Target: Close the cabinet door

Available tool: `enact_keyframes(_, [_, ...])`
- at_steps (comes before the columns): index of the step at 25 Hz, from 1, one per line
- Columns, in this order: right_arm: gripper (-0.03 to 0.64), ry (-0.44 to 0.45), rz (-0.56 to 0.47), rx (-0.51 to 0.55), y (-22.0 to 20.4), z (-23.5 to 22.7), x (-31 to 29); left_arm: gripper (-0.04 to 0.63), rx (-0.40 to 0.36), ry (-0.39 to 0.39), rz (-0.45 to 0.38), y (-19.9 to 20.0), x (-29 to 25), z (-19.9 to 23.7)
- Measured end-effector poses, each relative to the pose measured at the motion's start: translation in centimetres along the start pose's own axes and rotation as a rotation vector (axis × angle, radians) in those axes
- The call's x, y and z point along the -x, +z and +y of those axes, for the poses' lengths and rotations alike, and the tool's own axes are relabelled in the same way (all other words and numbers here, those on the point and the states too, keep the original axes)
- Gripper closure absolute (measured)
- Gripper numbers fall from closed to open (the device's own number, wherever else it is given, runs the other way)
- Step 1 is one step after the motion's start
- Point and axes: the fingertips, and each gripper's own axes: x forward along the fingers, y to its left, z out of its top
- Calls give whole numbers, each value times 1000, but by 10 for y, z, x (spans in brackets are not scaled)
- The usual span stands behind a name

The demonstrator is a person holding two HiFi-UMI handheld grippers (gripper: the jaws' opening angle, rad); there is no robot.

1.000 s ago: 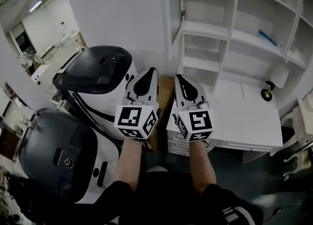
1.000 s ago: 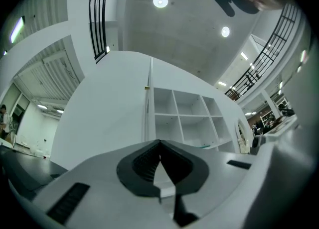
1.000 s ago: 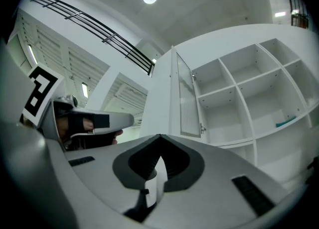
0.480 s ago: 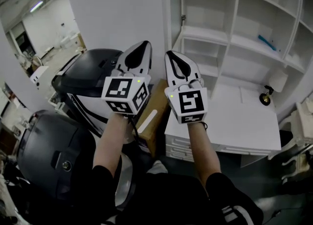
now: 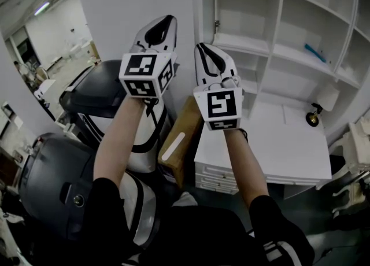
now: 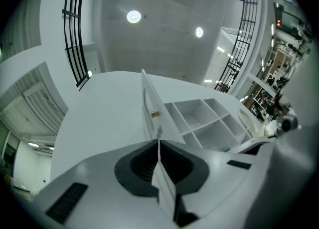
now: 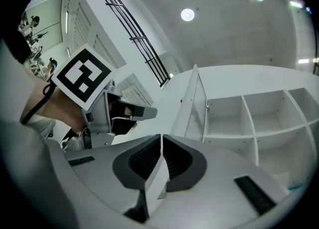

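Observation:
The white cabinet door (image 5: 204,13) stands open, edge-on to me, hinged at the left side of the open shelf unit (image 5: 272,33). In the left gripper view the door (image 6: 149,104) shows a small brass knob (image 6: 155,115) just beyond the jaw tips. The right gripper view shows the door (image 7: 192,104) ahead, next to empty shelf bays. My left gripper (image 5: 163,20) is raised in front of the white wall left of the door, jaws shut and empty. My right gripper (image 5: 202,47) is lower, close before the door's edge, also shut on nothing. Neither visibly touches the door.
Two black-topped white machines (image 5: 107,88) (image 5: 55,178) stand at the left. A cardboard box (image 5: 184,135) leans between them and a white drawer desk (image 5: 277,149). A small black-and-brass object (image 5: 313,118) sits on the desk, a blue item (image 5: 315,50) on a shelf.
Both grippers have risen from above the desk and box up towards the open door, the left one higher. Both stayed shut.

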Motion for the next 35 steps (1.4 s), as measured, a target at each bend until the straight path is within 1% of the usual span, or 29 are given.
enact_keyframes(3, [602, -12, -12, 13, 0, -3, -10, 581, -30, -10, -10, 6, -14, 6])
enact_keyframes(4, [574, -14, -12, 14, -1, -5, -13, 581, -39, -17, -16, 9, -18, 8])
enact_keyframes(5, [522, -16, -8, 12, -2, -6, -16, 581, -47, -26, -23, 11, -23, 8])
enact_keyframes(6, [505, -20, -2, 12, -4, -7, -18, 581, -54, -38, -29, 13, -27, 8])
enact_keyframes(10, [505, -36, 14, 36, -9, -12, -30, 581, -91, -77, -56, 23, -42, 10])
enact_keyframes(13, [505, -45, 9, 39, -10, -14, -37, 580, -72, -100, -95, 32, -51, 13])
enact_keyframes(14, [505, -46, 5, 41, -9, -14, -38, 577, -78, -107, -99, 33, -54, 14])
enact_keyframes(17, [505, -63, -14, 62, -5, -16, -43, 548, -120, -127, -97, 37, -65, 18])
enact_keyframes(20, [505, -71, -34, 79, -2, -17, -47, 538, -142, -149, -108, 45, -74, 23])
enact_keyframes(22, [505, -73, -51, 73, 0, -18, -49, 534, -173, -179, -112, 50, -80, 21])
enact_keyframes(24, [506, -74, -63, 59, 0, -20, -50, 531, -220, -205, -102, 52, -87, 19])
enact_keyframes(26, [506, -72, -70, 57, -1, -21, -51, 529, -262, -217, -90, 53, -94, 17])
enact_keyframes(30, [508, -70, -78, 85, -1, -20, -51, 523, -320, -239, -92, 57, -100, 10])
enact_keyframes(35, [508, -62, -80, 94, -1, -23, -49, 508, -399, -267, -89, 60, -103, 4])
